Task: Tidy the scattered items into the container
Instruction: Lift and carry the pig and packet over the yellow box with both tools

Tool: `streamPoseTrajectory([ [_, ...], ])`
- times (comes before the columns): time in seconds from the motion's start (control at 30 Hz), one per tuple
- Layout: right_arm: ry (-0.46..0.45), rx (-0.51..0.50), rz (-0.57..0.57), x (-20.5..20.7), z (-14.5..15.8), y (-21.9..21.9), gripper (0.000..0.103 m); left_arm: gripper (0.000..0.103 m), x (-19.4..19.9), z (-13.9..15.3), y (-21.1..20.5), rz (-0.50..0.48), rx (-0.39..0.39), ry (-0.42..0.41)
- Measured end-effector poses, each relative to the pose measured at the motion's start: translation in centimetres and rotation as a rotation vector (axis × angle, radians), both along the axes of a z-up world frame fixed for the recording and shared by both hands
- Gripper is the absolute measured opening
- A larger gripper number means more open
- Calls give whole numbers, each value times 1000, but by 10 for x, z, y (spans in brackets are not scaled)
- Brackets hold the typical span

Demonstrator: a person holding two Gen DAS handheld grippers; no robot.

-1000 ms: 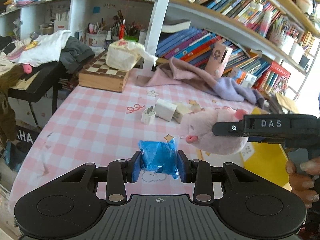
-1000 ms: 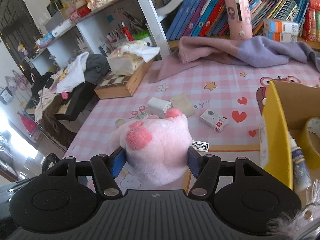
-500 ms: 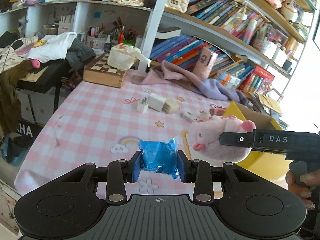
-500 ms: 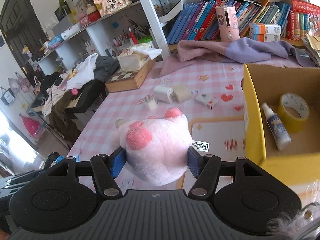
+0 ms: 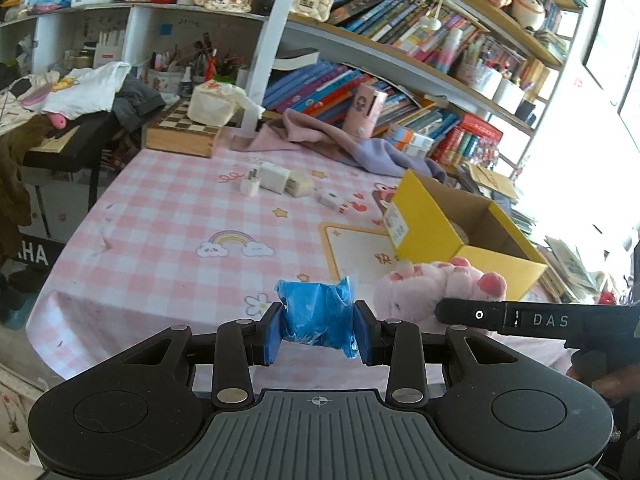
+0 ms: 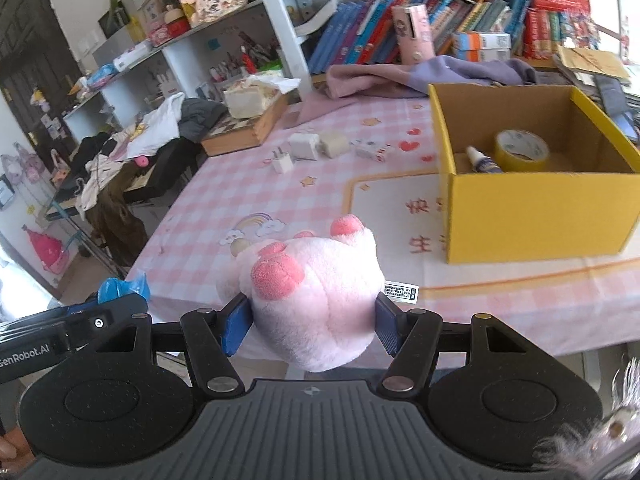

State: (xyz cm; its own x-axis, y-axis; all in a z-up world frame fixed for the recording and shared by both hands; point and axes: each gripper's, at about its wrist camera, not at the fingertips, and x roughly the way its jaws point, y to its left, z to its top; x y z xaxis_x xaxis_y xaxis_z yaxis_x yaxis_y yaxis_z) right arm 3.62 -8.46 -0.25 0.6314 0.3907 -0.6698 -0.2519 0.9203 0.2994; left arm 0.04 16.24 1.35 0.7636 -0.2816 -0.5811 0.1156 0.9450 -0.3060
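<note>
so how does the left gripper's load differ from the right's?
Material: the left gripper pinches a crinkly blue packet; the right gripper squeezes a soft pink plush toy.
Size: the packet barely tops the blue pads, while the plush bulges well past its gripper's pads above and below.
Finger gap: narrower on the packet, wider on the plush.
Shared: both are held off the table, outside the yellow box.

fuzzy plush pig (image 6: 316, 296), crinkly plastic packet (image 5: 316, 316)
</note>
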Motion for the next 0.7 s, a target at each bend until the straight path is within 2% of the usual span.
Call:
streamPoseTrajectory([
  [0.7, 31, -51, -187, -57, 0, -47, 61, 35, -1, -10, -50, -206, -46, 10],
])
